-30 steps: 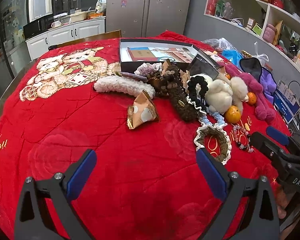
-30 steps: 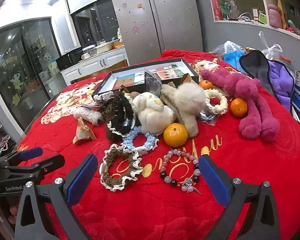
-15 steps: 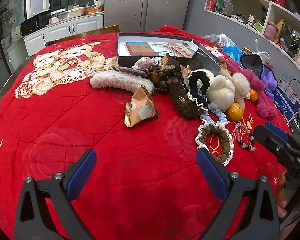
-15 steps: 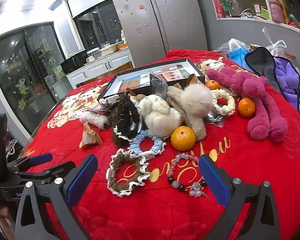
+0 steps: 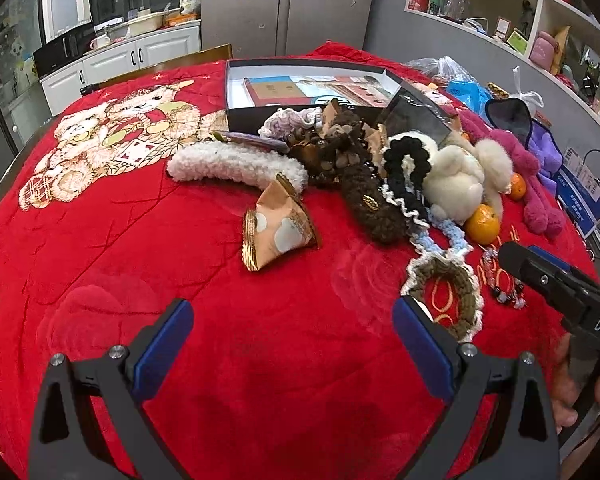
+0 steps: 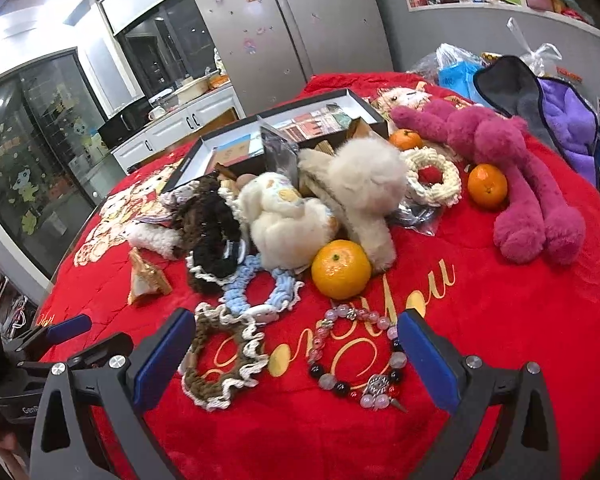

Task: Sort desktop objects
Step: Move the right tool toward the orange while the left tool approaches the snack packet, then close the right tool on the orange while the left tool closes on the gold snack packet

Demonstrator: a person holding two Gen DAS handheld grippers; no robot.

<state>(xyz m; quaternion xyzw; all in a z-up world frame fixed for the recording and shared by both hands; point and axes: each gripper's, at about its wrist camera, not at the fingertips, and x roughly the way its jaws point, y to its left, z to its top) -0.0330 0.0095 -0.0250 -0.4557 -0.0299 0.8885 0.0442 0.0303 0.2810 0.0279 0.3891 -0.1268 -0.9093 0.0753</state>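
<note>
Items lie heaped mid-tabletop (image 6: 480,320) on its red cover. A brown, white-edged crochet scrunchie (image 6: 220,356) lies flat nearest, touching a blue scrunchie (image 6: 260,292). A bead bracelet (image 6: 356,356) lies flat beside it. An orange (image 6: 340,269) rests against cream plush toys (image 6: 324,204). An open black box (image 5: 300,88) sits behind the heap.

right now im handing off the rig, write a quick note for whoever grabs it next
Left gripper: open, empty, over bare red blanket.
Right gripper: open, empty, jaws either side of the bead bracelet.
Brown scrunchie and blue scrunchie lie near the right gripper, an orange just beyond them. Snack packet lies ahead of the left gripper.
The open box at the back holds only flat printed items.
Done: nothing visibly sorted. Left: the whole pile.
</note>
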